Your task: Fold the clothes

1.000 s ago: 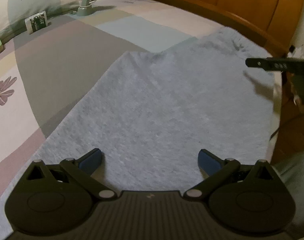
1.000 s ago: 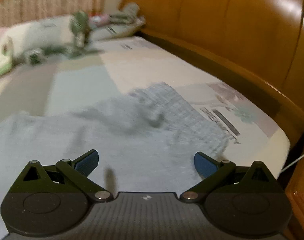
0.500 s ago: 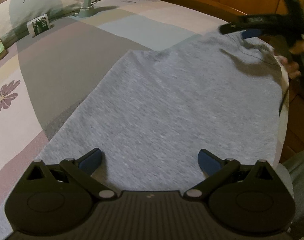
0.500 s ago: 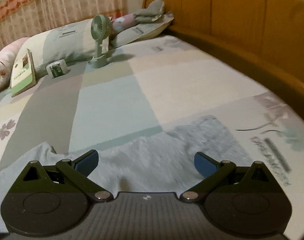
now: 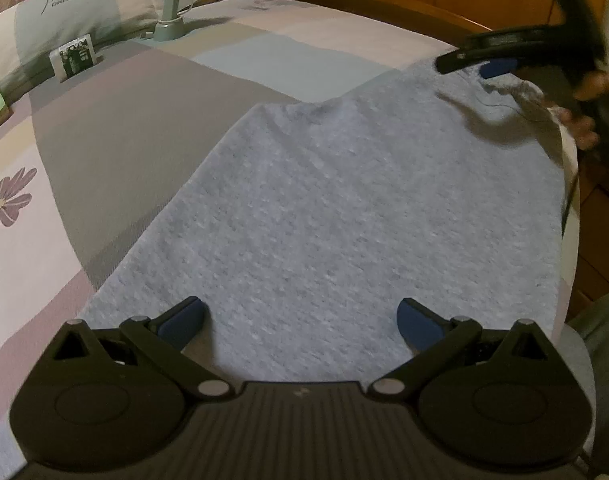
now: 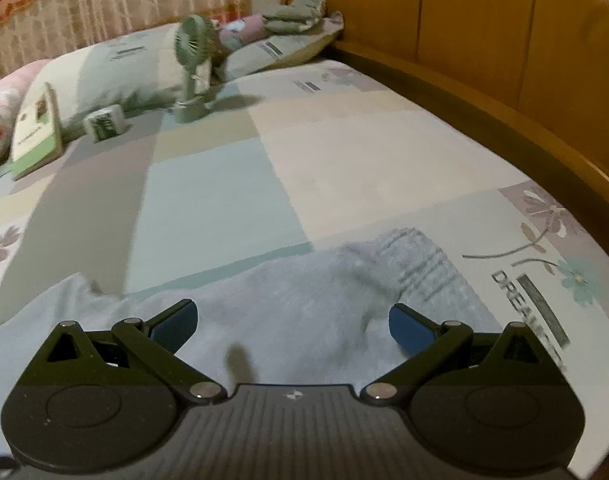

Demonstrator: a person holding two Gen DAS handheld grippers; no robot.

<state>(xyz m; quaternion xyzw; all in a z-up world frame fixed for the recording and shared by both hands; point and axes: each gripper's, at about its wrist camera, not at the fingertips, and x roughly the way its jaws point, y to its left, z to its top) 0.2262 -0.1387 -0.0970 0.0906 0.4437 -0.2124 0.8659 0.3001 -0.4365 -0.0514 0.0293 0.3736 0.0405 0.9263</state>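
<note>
A light grey garment (image 5: pixel 344 208) lies spread flat on the patchwork bedspread (image 5: pixel 116 120). My left gripper (image 5: pixel 300 318) hovers open over its near end, blue pads wide apart and nothing between them. In the left wrist view my right gripper (image 5: pixel 480 66) hangs over the garment's far right corner, held by a hand (image 5: pixel 584 120). The right wrist view shows the right gripper (image 6: pixel 290 322) open above the garment (image 6: pixel 304 304), close to its ribbed edge (image 6: pixel 420 264). Neither gripper holds cloth.
A small green fan (image 5: pixel 170 0) stands at the far end by the pillows (image 5: pixel 64 8), with a small box (image 5: pixel 74 56) and a book (image 6: pixel 36 128) nearby. A wooden bed frame (image 6: pixel 504 80) runs along the right side. A cable (image 5: pixel 568 200) hangs off the bed edge.
The right gripper swung in from the right edge to over the garment's far right corner and lowered toward the cloth. The left gripper stayed over the near end. Both remained open.
</note>
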